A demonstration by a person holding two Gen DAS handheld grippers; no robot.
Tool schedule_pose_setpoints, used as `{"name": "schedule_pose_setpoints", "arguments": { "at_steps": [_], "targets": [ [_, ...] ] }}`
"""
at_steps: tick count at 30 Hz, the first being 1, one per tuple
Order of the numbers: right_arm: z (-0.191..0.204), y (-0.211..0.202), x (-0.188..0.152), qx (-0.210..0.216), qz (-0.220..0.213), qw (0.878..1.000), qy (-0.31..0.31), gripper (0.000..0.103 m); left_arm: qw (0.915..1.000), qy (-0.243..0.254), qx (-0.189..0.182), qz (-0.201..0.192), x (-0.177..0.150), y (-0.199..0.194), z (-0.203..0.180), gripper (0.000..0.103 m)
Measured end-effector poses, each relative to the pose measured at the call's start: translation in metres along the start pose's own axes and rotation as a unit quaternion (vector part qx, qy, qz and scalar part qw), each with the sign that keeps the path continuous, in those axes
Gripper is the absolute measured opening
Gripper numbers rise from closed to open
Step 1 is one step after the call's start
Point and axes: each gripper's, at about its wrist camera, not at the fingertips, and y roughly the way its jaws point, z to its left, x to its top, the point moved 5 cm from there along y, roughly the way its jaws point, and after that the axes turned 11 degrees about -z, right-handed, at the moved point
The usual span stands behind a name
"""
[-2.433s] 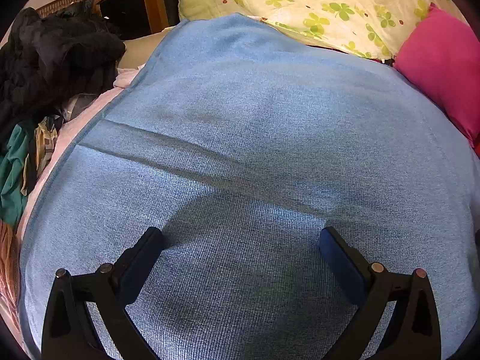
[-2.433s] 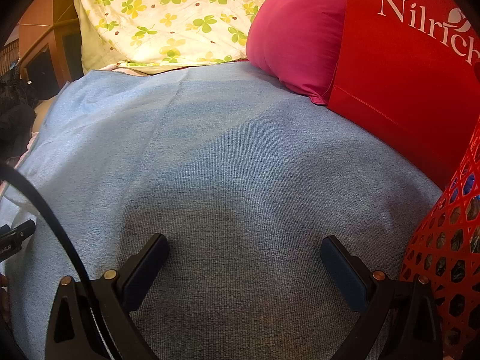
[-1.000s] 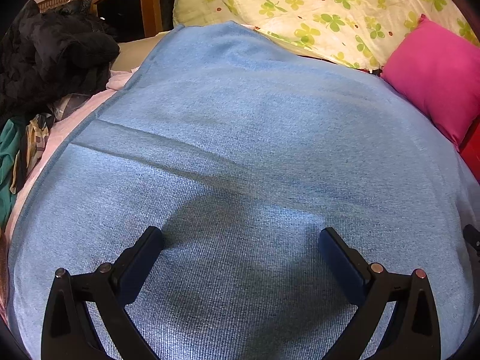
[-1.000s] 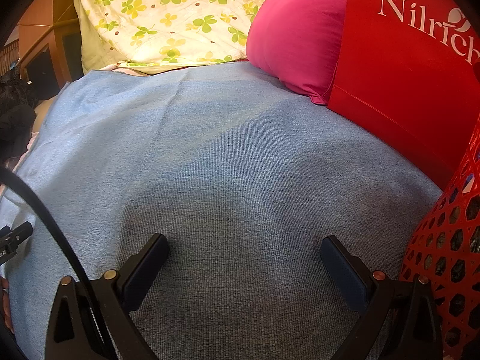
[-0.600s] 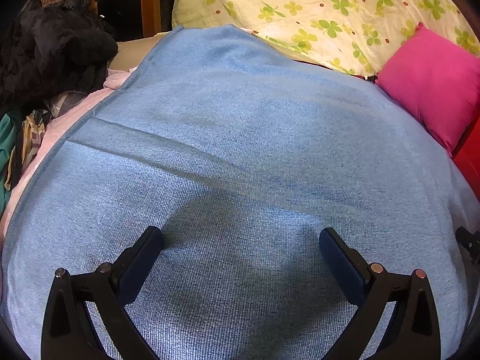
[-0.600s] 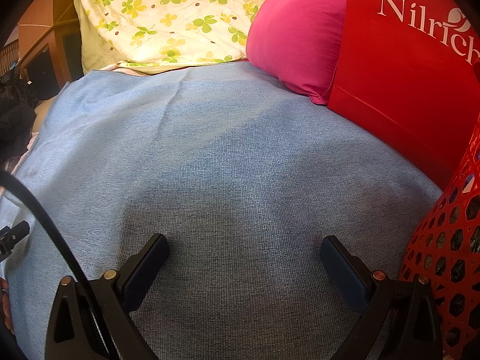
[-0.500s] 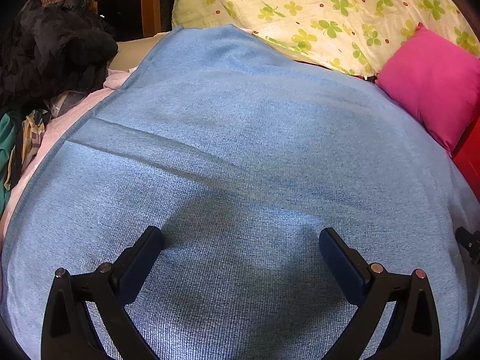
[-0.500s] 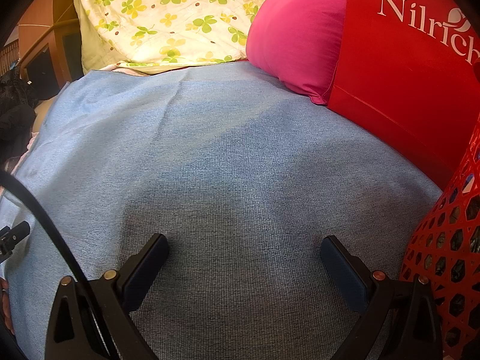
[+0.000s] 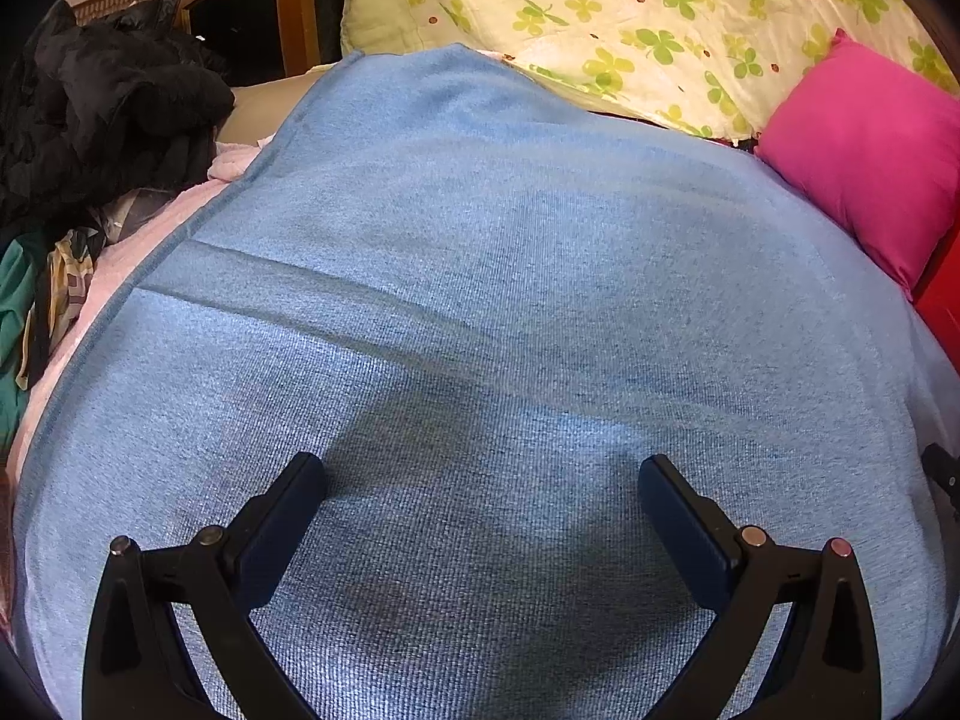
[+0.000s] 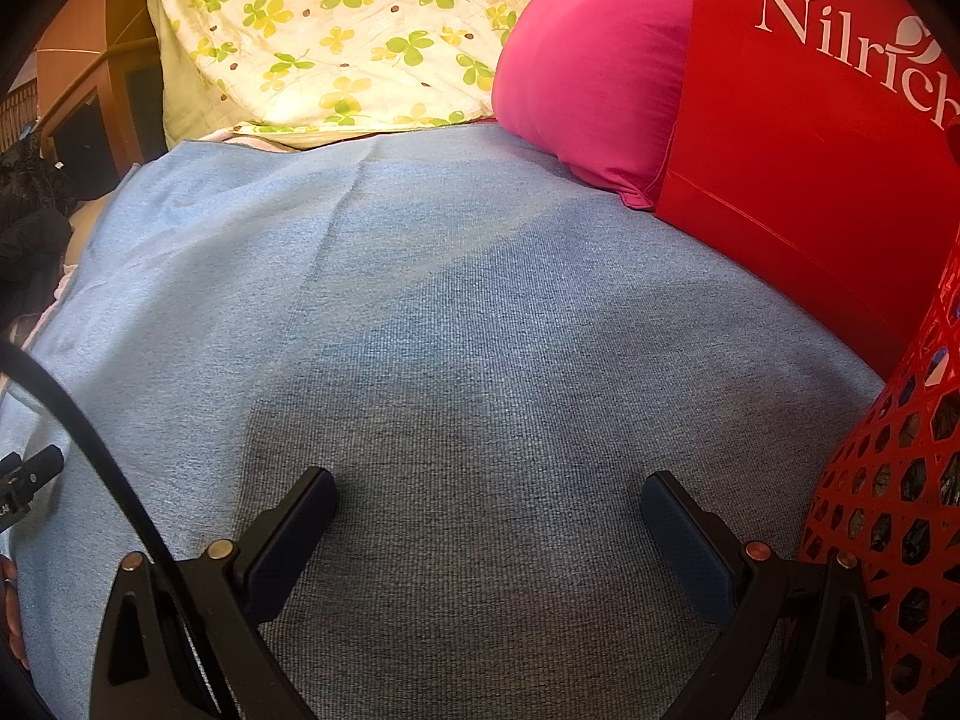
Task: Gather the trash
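Blue knit blanket (image 9: 510, 276) covers the bed beneath both tongs. Ahead of the left gripper (image 9: 483, 474) lie a clover-print quilt (image 9: 630, 18) and, ahead to its right, a pink pillow (image 9: 870, 150); a heap of dark clothes (image 9: 102, 120) sits to its far left. Just right of the right gripper (image 10: 489, 486) stands a red mesh basket (image 10: 894, 480) holding dark items, too unclear to name, with a red bag (image 10: 804, 138) ahead of it. Both tongs hover low over the blanket, jaws spread wide and holding nothing.
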Motion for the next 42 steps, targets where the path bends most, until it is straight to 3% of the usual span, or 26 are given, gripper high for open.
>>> {"name": "schedule_pose_setpoints", "arguments": {
  "at_steps": [42],
  "targets": [
    [0.001,-0.0024,-0.0005,0.001,-0.001,1.0,0.001,0.103,1.0,0.006,0.007,0.003,-0.0016,0.0015,-0.0028,0.103]
  ]
}}
